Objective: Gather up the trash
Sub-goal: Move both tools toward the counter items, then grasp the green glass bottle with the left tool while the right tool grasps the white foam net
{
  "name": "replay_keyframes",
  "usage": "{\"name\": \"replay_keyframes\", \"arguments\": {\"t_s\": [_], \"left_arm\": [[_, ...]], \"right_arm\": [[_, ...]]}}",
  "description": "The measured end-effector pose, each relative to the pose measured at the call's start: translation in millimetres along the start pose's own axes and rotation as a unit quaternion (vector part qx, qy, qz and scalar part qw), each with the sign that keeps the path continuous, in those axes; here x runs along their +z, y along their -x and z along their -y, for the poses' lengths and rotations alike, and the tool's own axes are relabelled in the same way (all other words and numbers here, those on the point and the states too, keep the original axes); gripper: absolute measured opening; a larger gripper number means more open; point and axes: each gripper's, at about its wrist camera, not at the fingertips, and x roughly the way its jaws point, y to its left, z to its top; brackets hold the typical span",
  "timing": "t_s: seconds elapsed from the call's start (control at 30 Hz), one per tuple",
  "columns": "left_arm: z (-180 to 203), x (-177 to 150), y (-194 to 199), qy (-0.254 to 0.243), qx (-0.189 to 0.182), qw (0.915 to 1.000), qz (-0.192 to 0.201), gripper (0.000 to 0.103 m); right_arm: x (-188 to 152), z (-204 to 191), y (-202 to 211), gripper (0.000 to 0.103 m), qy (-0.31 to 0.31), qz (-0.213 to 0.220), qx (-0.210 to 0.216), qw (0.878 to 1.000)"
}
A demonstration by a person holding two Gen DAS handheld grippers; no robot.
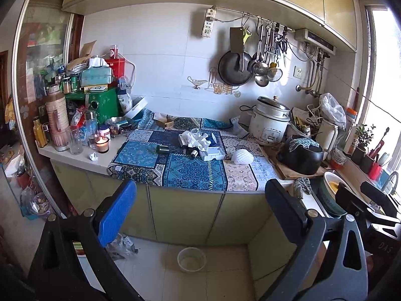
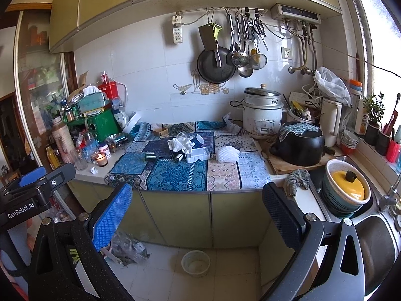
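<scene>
Trash lies on the patterned cloth (image 1: 193, 173) of the kitchen counter: crumpled white tissue (image 1: 198, 138) (image 2: 184, 141), a white plastic tray (image 1: 213, 153) (image 2: 196, 154), two small dark bottles (image 1: 163, 148) (image 2: 150, 156), a white foam net (image 1: 241, 156) (image 2: 227, 154) and a small paper ball (image 1: 93, 156) (image 2: 93, 170). A small round bin (image 1: 191, 259) (image 2: 196, 262) stands on the floor below. My left gripper (image 1: 200, 215) and right gripper (image 2: 198, 218) are both open and empty, held well back from the counter.
A lit candle (image 1: 102, 144) stands among bottles and glasses at the counter's left. A rice cooker (image 1: 270, 120), a black pot (image 1: 300, 154) on a board and a sink with a colander (image 2: 344, 195) are at the right. Plastic bags (image 2: 127, 249) lie on the floor.
</scene>
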Motion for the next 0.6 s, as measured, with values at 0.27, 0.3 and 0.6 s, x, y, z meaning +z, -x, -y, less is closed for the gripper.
{"name": "replay_keyframes", "arguments": {"t_s": [0.27,0.3,0.6], "left_arm": [[-10,14,-65,-0.008,0.02,0.9996,-0.02,0.103],[-12,15,-76,-0.007,0.021,0.9995,-0.024,0.103],[-47,47,-203,0.006,-0.001,0.9977,-0.067,0.103]], "right_arm": [[6,18,-51,0.103,-0.02,-0.035,-0.021,0.999],[6,19,-59,0.103,-0.022,-0.039,-0.025,0.999],[27,25,-157,0.103,-0.036,-0.083,-0.08,0.993]]}}
